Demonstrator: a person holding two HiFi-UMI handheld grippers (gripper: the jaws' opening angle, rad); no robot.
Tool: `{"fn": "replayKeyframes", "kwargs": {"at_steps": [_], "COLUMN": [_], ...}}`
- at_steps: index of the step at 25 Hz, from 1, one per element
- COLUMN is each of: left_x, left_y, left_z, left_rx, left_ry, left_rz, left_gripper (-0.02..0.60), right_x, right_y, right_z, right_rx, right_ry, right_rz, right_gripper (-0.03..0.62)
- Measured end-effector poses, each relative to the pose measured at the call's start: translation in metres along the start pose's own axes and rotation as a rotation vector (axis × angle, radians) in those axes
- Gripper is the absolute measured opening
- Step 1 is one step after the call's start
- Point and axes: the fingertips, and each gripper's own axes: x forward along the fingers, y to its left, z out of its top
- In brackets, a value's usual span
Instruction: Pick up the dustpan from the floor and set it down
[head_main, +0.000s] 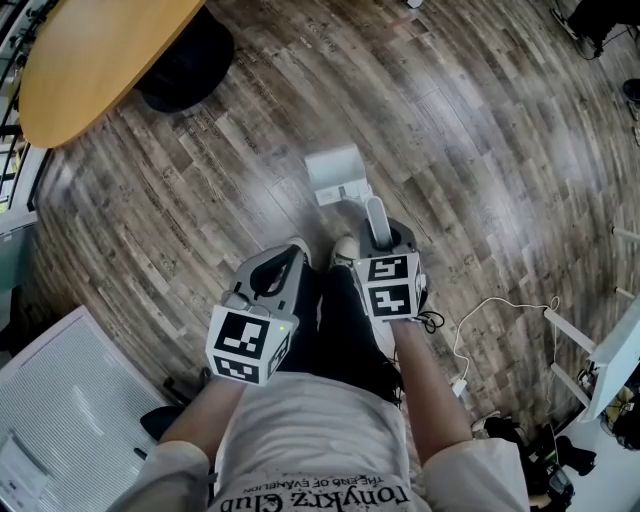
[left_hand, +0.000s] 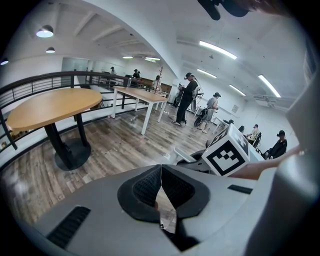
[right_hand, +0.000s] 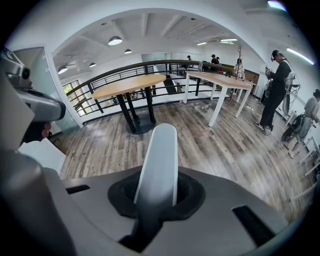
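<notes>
— Ahead of our shoes (head_main: 345, 248), where do we locate the dustpan (head_main: 335, 172)?

— Beyond both toes, slightly right of centre in the head view. Its white pan lies farthest from us, and its handle (head_main: 378, 218) leads back into our right gripper (head_main: 383, 240). We cannot tell whether the pan rests on the floor (head_main: 480, 150) or hangs just above it.

— Which way does the long axis run?

— From our right gripper forward and slightly left, towards the pan. In the right gripper view the handle rises through the jaws and a rounded end projects past them. We cannot make out how that end joins the pan.

— What is the state of the fingers?

— Right: clenched on the handle, with the pads against both of its flanks. Our left gripper (left_hand: 161, 175) has its jaws closed tip to tip with nothing between them. It sits beside the right one, apart from the dustpan.

— What do we note of the surface and the room?

— Grey-brown wood planks. We see a round wooden table (head_main: 90, 50) on a black disc base (head_main: 185, 65), a dark railing (right_hand: 125, 70) behind it, and a long white table (right_hand: 220, 80) farther off. A white cable (head_main: 478, 312) lies on the planks to our right.

— What are the counts?

— One dustpan, two grippers, two shoes, one round table, one cable. Several people stand far off, too small for us to count.
</notes>
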Motion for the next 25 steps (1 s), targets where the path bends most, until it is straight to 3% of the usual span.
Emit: {"fn": "replayKeyframes", "kwargs": {"at_steps": [12,25], "left_x": [-0.016,-0.040], "left_y": [-0.006,-0.015], "left_z": [0.008,0.017], "left_rx": [0.028,0.051], "left_ry": [-0.027,-0.059], "left_rz": [0.007,0.002], "left_gripper": [0.025,0.025], "right_x": [-0.029,-0.076], "right_y": [0.007,0.024], "right_z": [-0.006,0.017], "right_rx": [0.022,-0.017], "right_ry": [0.009,-0.019], "right_rz": [0.021,0.038], "right_gripper": [0.055,0.055]}}
